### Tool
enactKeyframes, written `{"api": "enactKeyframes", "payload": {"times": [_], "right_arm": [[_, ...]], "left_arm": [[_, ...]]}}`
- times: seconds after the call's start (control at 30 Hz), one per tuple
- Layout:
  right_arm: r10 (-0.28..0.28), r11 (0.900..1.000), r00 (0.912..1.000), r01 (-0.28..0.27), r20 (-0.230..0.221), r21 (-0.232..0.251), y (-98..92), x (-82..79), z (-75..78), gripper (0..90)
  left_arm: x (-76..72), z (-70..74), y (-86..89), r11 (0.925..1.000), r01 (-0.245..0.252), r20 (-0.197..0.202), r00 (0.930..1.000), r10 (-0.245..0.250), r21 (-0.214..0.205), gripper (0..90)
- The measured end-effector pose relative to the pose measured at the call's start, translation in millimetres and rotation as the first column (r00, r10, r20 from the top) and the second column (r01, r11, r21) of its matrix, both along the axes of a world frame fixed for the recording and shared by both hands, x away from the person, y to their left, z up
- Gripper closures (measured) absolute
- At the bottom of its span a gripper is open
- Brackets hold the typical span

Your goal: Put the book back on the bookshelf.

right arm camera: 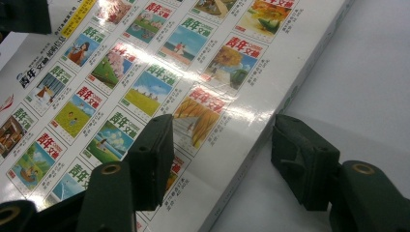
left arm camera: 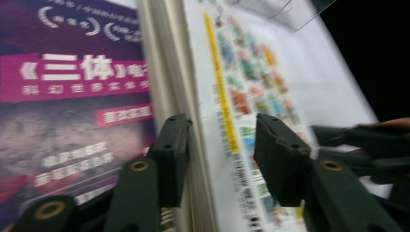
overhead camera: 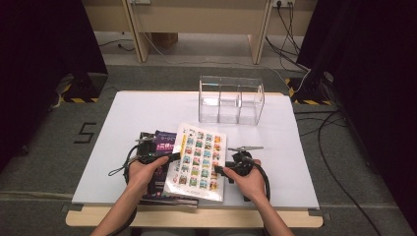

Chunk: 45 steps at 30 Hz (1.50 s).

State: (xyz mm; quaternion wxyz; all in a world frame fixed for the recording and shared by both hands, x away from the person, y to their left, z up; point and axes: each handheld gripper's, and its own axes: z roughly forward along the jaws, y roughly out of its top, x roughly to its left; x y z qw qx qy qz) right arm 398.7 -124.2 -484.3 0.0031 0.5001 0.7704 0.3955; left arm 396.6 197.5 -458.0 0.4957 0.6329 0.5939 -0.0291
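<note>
White magazine (overhead camera: 197, 161) with a grid of small cover pictures lies at the near middle of the table (overhead camera: 128, 113), a gripper at each long side.
It rests slanted on top of a purple-covered book (overhead camera: 158, 167), which itself lies on the near left part of the white tabletop. Left gripper (overhead camera: 173, 157) reaches in from the left; in the left gripper view its jaws stand apart astride the magazine's left edge (left arm camera: 193, 111), one jaw over the purple book, the other over the printed cover, neither pad clearly pressing. Right gripper (overhead camera: 220, 170) comes in from the right, jaws apart astride the magazine's right edge (right arm camera: 270, 121), one over the cover, one over bare table. Farther off, toward the far middle of the table, stands a clear three-compartment box (overhead camera: 231, 100).
</note>
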Motion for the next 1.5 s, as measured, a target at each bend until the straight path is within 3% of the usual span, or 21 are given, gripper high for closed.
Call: {"api": "enactKeyframes", "payload": {"times": [0.03, 0.07, 0.1, 0.17, 0.27, 0.4, 0.47, 0.6, 0.93, 1.2, 1.23, 1.5], "right_arm": [[-0.003, 1.0000, 1.0000, 0.003, 0.000, 0.004, 0.2, -0.6, -0.2, 41.5], [-0.005, 1.0000, 1.0000, 0.005, 0.002, 0.003, 0.2, -0.8, -0.3, 41.4], [-0.005, 1.0000, 1.0000, 0.005, 0.002, 0.003, 0.6, -1.0, -0.3, 41.2], [-0.005, 1.0000, 1.0000, 0.005, 0.002, 0.002, 0.9, -1.1, -0.2, 41.0], [-0.005, 1.0000, 1.0000, 0.005, 0.002, 0.000, 1.0, -1.1, -0.1, 40.8], [-0.002, 1.0000, 1.0000, 0.002, 0.000, 0.000, 1.4, -0.4, 0.2, 40.4], [0.001, 1.0000, 1.0000, -0.001, -0.003, 0.001, 0.6, 0.1, 0.3, 40.3], [0.028, 0.9996, 0.9994, -0.027, -0.022, 0.008, -1.4, 4.1, 1.3, 41.3], [0.035, 0.9993, 0.9984, -0.034, -0.045, 0.015, 1.6, 23.5, 3.0, 40.7], [0.043, 0.9981, 0.9959, -0.039, -0.080, 0.049, 12.1, 45.7, 8.1, 38.7], [0.057, 0.9969, 0.9922, -0.051, -0.111, 0.060, 17.1, 50.7, 8.5, 37.7], [0.071, 0.9936, 0.9828, -0.055, -0.170, 0.099, 31.7, 63.0, 4.6, 34.8]], "left_arm": [[-1.1, 0.9, 0.0, 0.9994, 0.016, -0.007, 0.9998, -0.016, -0.030, 59.8], [-3.8, -1.5, -4.4, 0.9990, 0.045, -0.017, 0.9989, -0.045, 0.000, 59.7], [-3.8, -1.5, -4.4, 0.9990, 0.045, -0.017, 0.9989, -0.045, 0.000, 59.3], [-5.4, -7.7, -9.0, 0.9980, 0.046, -0.026, 0.9987, -0.045, 0.043, 58.9], [-4.7, -7.6, -10.5, 0.9984, 0.051, -0.028, 0.9984, -0.050, 0.024, 61.8], [-5.0, -7.5, -15.0, 0.9949, 0.068, -0.001, 0.9977, -0.068, 0.075, 68.2], [-5.0, -7.5, -13.2, 0.9942, 0.084, 0.011, 0.9963, -0.085, 0.067, 75.4], [-5.7, -6.3, -8.4, 0.9919, 0.118, 0.032, 0.9923, -0.119, 0.048, 77.9], [-14.2, -9.2, 11.5, 0.9957, 0.092, 0.018, 0.9955, -0.093, 0.009, 78.6], [-23.7, -13.1, 39.9, 0.9984, 0.054, 0.014, 0.9984, -0.054, 0.019, 78.5], [-24.4, -14.3, 42.5, 0.9988, 0.047, 0.013, 0.9988, -0.047, 0.013, 78.4], [-24.5, -18.2, 45.7, 0.9990, 0.045, 0.010, 0.9989, -0.045, 0.006, 78.2]]}}
